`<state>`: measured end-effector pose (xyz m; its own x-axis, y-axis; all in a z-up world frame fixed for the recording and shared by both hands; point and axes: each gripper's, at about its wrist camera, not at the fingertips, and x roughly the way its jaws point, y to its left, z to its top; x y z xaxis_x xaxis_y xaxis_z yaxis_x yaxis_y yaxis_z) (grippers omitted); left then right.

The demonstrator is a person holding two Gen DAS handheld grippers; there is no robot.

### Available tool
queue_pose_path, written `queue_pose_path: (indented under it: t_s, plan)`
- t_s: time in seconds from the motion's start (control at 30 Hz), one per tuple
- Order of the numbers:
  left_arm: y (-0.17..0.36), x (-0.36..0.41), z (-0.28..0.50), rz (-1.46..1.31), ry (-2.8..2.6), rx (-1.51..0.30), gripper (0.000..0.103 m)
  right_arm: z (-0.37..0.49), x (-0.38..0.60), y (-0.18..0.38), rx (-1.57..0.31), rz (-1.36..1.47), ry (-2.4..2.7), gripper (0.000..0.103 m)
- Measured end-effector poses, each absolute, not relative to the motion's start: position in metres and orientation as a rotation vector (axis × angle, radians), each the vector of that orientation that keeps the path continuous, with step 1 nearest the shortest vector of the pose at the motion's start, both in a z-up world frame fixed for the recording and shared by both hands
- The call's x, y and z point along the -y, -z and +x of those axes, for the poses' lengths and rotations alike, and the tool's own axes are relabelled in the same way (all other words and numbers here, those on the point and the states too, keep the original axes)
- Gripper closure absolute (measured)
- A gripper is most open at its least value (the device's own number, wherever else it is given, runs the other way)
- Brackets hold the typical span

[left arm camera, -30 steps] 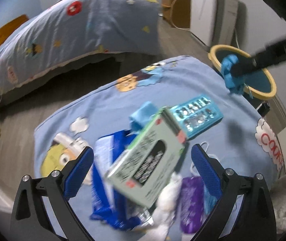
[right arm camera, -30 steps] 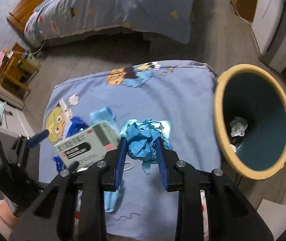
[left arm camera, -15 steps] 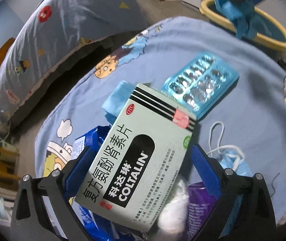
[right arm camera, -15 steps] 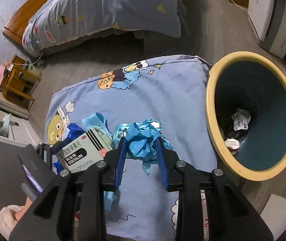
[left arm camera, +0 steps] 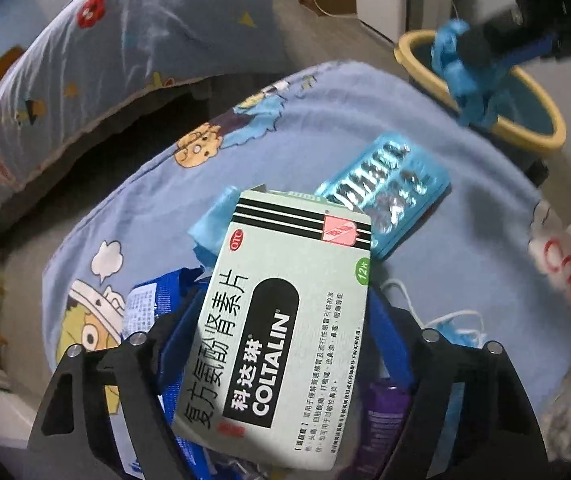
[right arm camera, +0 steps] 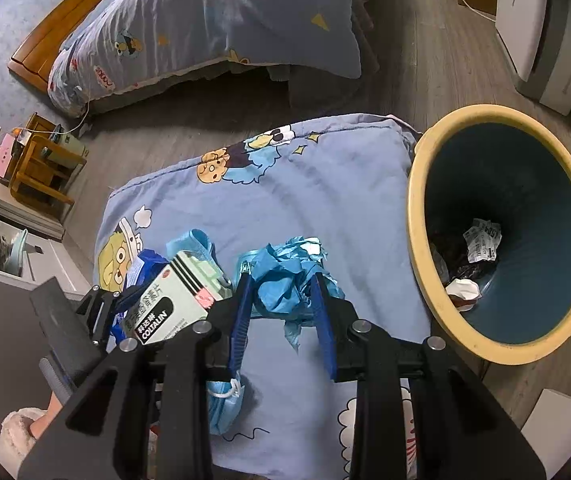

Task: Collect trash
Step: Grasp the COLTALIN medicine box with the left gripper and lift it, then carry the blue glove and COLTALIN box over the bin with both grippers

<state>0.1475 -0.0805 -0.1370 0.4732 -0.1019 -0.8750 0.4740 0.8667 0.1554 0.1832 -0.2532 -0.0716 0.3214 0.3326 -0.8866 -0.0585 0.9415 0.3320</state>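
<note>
A pale green medicine box (left arm camera: pixel 285 320) lies tilted on a heap of trash on the cartoon-print blue cover (right arm camera: pixel 325 184). My left gripper (left arm camera: pixel 285 300) is closing around it, and the blue pads (left arm camera: pixel 183 320) touch both of its long sides. My right gripper (right arm camera: pixel 281 296) is shut on a crumpled blue wad (right arm camera: pixel 285 276), held above the cover just left of the yellow-rimmed bin (right arm camera: pixel 417 216). In the left wrist view the same wad (left arm camera: pixel 457 76) hangs over the bin's near rim (left arm camera: pixel 525 136).
A teal blister pack (left arm camera: pixel 389 184), a folded blue cloth (left arm camera: pixel 213 224), a blue packet (left arm camera: pixel 153 308), a purple wrapper (left arm camera: pixel 381 412) and a face mask (right arm camera: pixel 225 404) lie around the box. The bin holds crumpled paper (right arm camera: pixel 481 240). A bed (right arm camera: pixel 213 28) stands beyond.
My left gripper has come down onto the medicine box, and its jaws have narrowed from wide apart to the box's sides. The right gripper keeps the blue wad, almost still.
</note>
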Motion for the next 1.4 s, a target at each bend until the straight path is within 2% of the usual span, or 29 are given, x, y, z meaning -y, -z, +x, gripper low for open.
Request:
queue_pose_path:
  t_s: [0.4, 0.6, 1.0, 1.4]
  plan:
    - [0.095, 0.071, 0.15, 0.23, 0.36, -0.956, 0.027, 0.185, 0.26, 0.063, -1.196, 0.267, -0.256, 0.073]
    - [0.072, 0.079, 0.151, 0.23, 0.34, -0.914, 0.027, 0.189, 0.276, 0.056, -1.168, 0.268, -0.217, 0.073]
    - [0.043, 0.126, 0.149, 0.208, 0.394, -0.878, 0.027, 0.192, 0.324, 0.051, -1.107, 0.128, -0.044, 0.073]
    - [0.038, 0.202, 0.147, 0.265, 0.505, -0.871, 0.027, 0.194, 0.404, 0.047, -1.071, 0.178, 0.096, 0.073]
